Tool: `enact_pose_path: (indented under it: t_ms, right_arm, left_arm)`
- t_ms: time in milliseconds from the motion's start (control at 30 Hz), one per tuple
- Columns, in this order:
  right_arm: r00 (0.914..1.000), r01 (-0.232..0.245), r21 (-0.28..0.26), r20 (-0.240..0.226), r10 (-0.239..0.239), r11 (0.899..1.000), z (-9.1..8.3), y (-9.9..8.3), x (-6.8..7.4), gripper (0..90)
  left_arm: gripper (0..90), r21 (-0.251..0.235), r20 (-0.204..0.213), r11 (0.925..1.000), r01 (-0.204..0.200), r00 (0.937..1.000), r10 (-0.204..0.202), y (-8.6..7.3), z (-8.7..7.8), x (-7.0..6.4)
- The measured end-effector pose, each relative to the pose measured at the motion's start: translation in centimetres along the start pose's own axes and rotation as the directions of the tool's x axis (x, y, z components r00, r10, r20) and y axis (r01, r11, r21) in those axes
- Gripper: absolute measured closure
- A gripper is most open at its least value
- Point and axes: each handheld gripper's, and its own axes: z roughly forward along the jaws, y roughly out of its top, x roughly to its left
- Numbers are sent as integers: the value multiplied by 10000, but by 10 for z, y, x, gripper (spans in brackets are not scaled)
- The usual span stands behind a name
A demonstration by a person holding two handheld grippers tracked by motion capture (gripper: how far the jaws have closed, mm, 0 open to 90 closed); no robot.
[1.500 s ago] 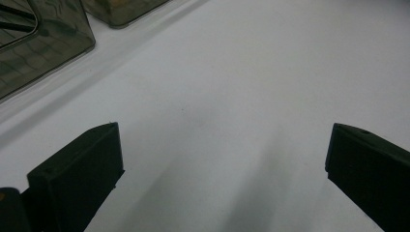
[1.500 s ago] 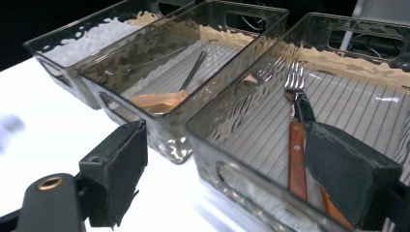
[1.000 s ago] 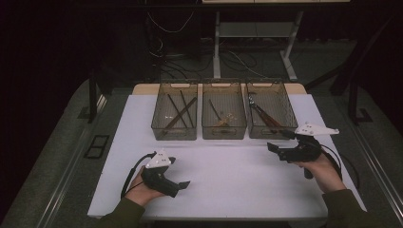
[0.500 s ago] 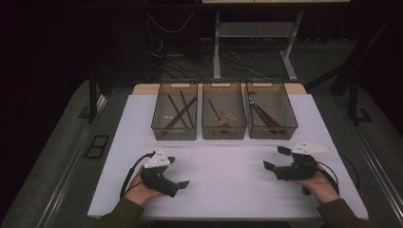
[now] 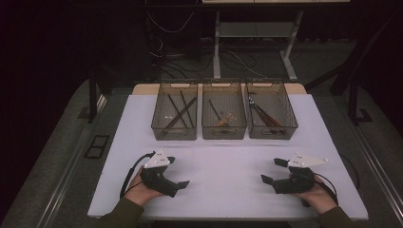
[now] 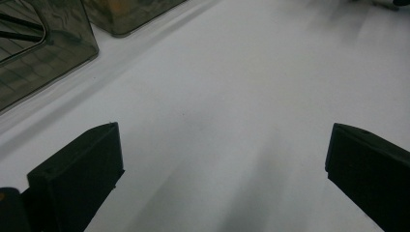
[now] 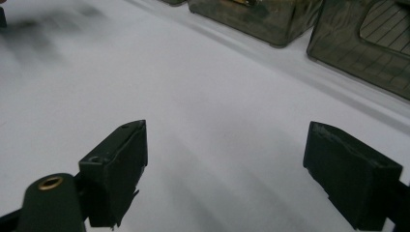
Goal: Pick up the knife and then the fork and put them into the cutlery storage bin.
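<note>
Three smoky clear plastic bins (image 5: 224,115) sat in a row at the white desk's (image 5: 223,164) far edge, well apart from left tool (image 5: 177,172) and right tool (image 5: 272,171), both gaping wide, empty.

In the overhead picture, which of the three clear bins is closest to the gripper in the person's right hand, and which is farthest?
From the right gripper:
1. Right bin, at the row's right end, holding tools.
2. Middle bin, centre of the row.
3. Left bin, at the far left end, holding dark sticks.

Bare white table (image 5: 223,164) lies free between both grippers; three bins (image 5: 224,115) wall its far side.
</note>
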Motion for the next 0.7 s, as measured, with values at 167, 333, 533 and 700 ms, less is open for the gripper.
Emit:
enact_pose_path:
  t_ms: [167,333,533,700]
  right_arm:
    - [10000,58,125,-34,-57,9999,0,-4,-1,160]
    - [9993,306,496,-219,-295,9983,2,-7,2,160]
    - [9991,365,370,-246,-356,9986,0,-6,2,160]
    - [9991,369,311,-239,-361,9988,-1,-5,1,160]
  left_arm:
    - [0,42,3,10000,-27,10000,27,0,0,0]
    - [0,67,11,10000,-33,10000,32,-1,1,0]
    - [0,98,6,9999,-38,10000,38,-1,1,0]
    - [0,102,24,9999,-21,10000,20,-1,1,0]
